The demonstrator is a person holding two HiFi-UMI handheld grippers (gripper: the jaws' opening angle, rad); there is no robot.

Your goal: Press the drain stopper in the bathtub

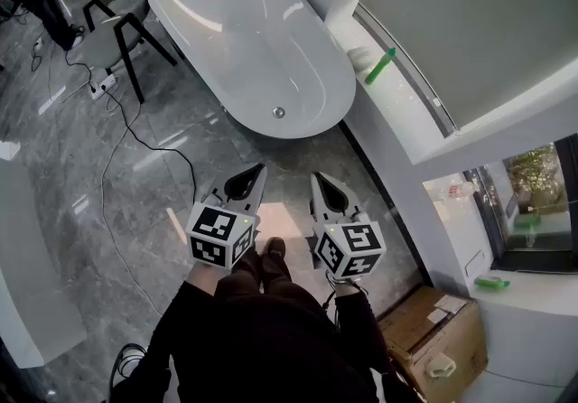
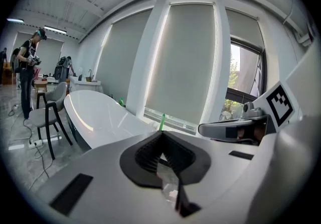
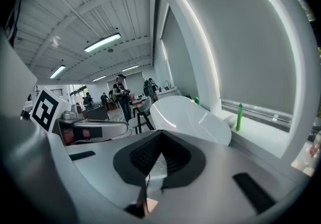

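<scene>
Across grey marble floor (image 1: 63, 175) we face a white bathtub (image 1: 226, 13) beside a blinded window (image 1: 470, 13); the drain stopper (image 1: 279, 112) sits at its near end. A chair (image 1: 117, 26) and a black cable (image 1: 144, 146) lie left, a green bottle (image 1: 379, 66) on the sill (image 1: 361, 40), a cardboard box (image 1: 433, 338) right. Our left gripper (image 1: 256, 173) and right gripper (image 1: 318, 182) hover short of the tub, jaws closed, empty.
</scene>
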